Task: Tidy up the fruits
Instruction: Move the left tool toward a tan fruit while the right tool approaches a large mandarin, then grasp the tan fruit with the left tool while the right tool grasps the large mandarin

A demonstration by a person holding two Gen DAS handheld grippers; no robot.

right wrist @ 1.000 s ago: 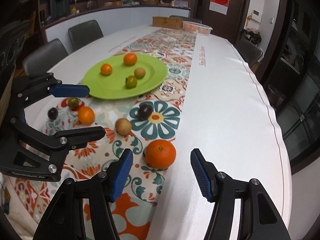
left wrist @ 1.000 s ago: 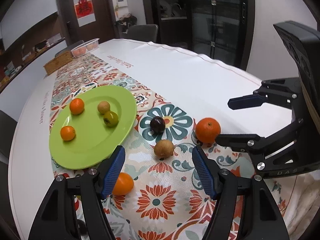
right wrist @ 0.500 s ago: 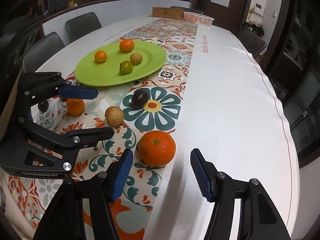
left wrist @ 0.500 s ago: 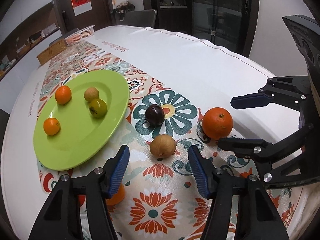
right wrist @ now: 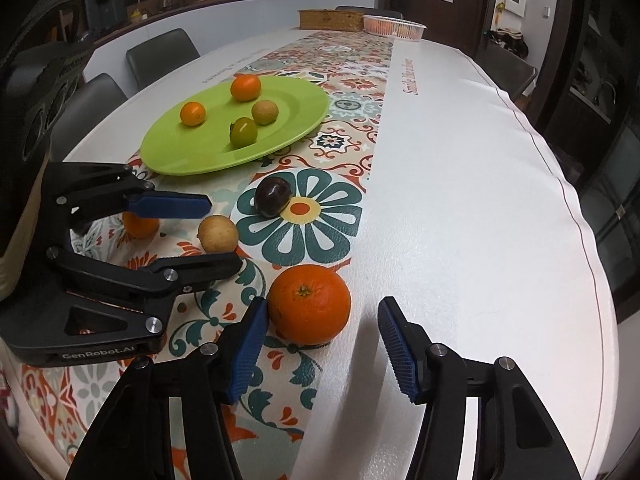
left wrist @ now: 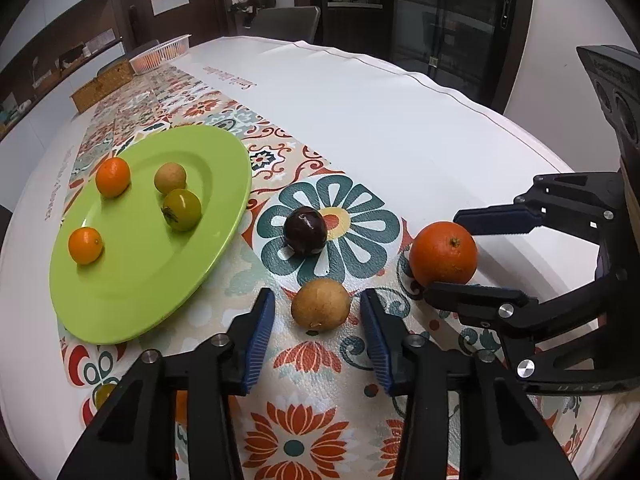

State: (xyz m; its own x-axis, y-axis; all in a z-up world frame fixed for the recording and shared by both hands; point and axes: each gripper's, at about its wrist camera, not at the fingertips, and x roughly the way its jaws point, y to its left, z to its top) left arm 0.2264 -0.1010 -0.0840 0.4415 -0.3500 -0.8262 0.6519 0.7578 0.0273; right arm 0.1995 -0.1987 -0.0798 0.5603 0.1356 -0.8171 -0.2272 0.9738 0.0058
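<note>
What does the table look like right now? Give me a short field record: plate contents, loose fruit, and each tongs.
plate: green plate holding two small oranges, a tan fruit and a green tomato
loose fruit: dark plum, brown fruit, big orange
left tongs: jaws just closing, brown fruit between them, pads not touching it
right tongs: jaws just closing, big orange between them, gap on one side

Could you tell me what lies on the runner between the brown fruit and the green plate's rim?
Nothing; in the left wrist view the stretch of patterned runner between the brown fruit and the green plate is bare. The dark plum sits farther back.
</note>
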